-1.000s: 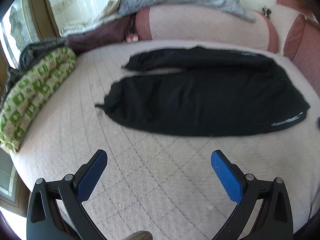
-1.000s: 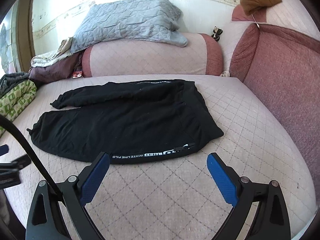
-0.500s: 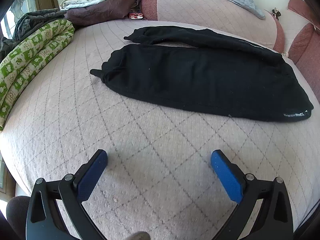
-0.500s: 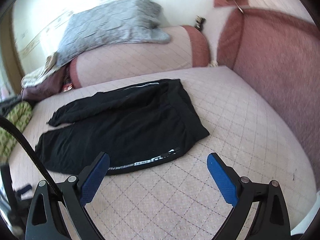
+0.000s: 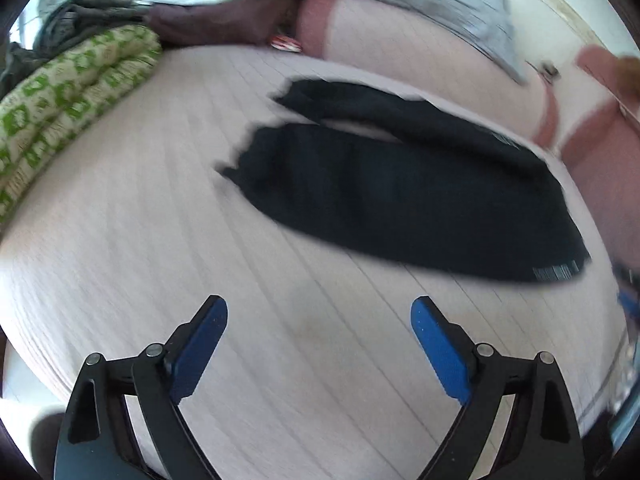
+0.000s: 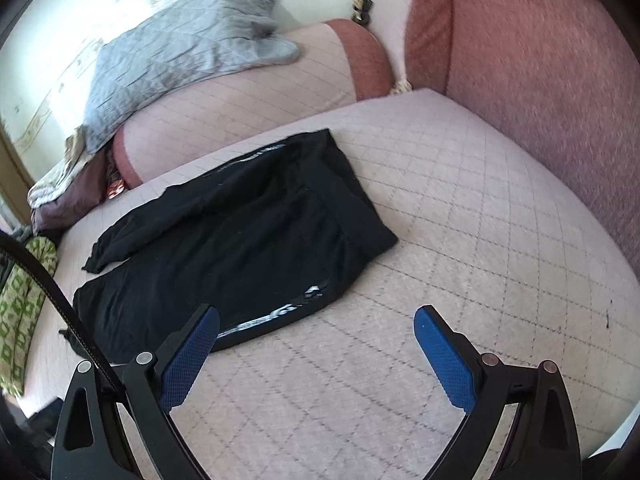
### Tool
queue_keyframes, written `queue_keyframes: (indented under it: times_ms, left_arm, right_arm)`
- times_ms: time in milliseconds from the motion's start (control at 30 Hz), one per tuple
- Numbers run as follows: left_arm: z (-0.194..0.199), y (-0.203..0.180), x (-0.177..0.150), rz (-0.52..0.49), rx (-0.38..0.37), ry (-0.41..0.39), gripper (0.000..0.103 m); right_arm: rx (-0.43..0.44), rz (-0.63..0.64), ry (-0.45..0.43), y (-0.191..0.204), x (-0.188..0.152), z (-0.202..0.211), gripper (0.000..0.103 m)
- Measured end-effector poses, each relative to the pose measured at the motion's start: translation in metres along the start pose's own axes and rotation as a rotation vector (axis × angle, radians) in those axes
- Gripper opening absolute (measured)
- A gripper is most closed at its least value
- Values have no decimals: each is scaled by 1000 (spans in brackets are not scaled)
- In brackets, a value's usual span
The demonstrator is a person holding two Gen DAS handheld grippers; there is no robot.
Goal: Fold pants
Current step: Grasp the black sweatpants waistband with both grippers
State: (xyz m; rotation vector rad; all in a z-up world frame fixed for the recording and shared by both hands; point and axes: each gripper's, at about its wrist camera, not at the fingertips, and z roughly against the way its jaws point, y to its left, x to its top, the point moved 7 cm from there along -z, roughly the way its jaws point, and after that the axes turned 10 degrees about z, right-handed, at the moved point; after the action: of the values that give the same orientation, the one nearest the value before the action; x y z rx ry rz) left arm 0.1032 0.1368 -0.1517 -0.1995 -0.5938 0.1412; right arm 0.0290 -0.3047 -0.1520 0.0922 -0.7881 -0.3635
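Note:
Black pants (image 5: 400,184) lie flat on the pale quilted bed (image 5: 200,264), both legs pointing left, waistband at the right with white lettering. They also show in the right wrist view (image 6: 240,240), waist corner at the near right. My left gripper (image 5: 319,312) is open and empty, over bare bed in front of the pants. My right gripper (image 6: 316,322) is open and empty, its left fingertip (image 6: 200,332) just in front of the lettered side seam. The left wrist view is motion-blurred.
A pink bolster (image 6: 240,116) with a grey quilted blanket (image 6: 180,52) lies along the back. A reddish sofa back (image 6: 540,80) rises at the right. A green patterned quilt (image 5: 68,92) and dark clothes (image 5: 84,20) lie at the left edge.
Both grippers have shifted and tilted over the bed. The right one has come closer to the pants' waist seam; the left view has swung and blurred. The pants have not moved.

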Motion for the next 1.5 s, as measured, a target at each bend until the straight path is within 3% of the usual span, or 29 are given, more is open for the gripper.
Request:
queue_keyframes:
  times_ms: [133, 300, 433, 633, 667, 700, 733, 767, 800, 867, 967, 1200, 1500]
  left_arm:
    - [-15, 41, 50, 106, 14, -15, 94]
    - [-53, 66, 92, 150, 18, 14, 94]
    - [-87, 61, 98, 143, 7, 63, 94]
    - [-98, 24, 88, 0, 34, 55, 94]
    - [-100, 16, 84, -36, 48, 56, 88]
    - [-100, 9, 82, -67, 68, 52, 67]
    - [-99, 4, 82, -93, 89, 44, 58]
    - [-97, 0, 82, -95, 72, 54, 37]
    - [-96, -2, 83, -83, 51, 77, 20]
    - [-93, -1, 85, -34, 29, 112, 20]
    - [-85, 1, 86, 15, 28, 134, 19]
    - [-44, 1, 88, -2, 35, 108, 18]
    - [-29, 6, 53, 25, 10, 148, 18]
  right_arm:
    - [-1, -48, 34, -18, 1, -18, 100]
    - [10, -87, 66, -27, 7, -47, 100]
    - [4, -85, 91, -22, 12, -71, 100]
    - [-27, -56, 83, -5, 22, -98, 100]
    - [-32, -54, 80, -2, 24, -102, 100]
    - [-34, -50, 78, 2, 26, -104, 100]
    - [-35, -47, 78, 5, 28, -106, 98]
    - [-34, -45, 77, 7, 29, -107, 84]
    - [-47, -42, 79, 9, 30, -107, 57]
    - [-24, -58, 94, 9, 33, -108, 20]
    - [50, -128, 87, 1, 34, -100, 14]
    - [157, -204, 58, -1, 34, -68, 10]
    - [176, -186, 41, -12, 14, -17, 10]
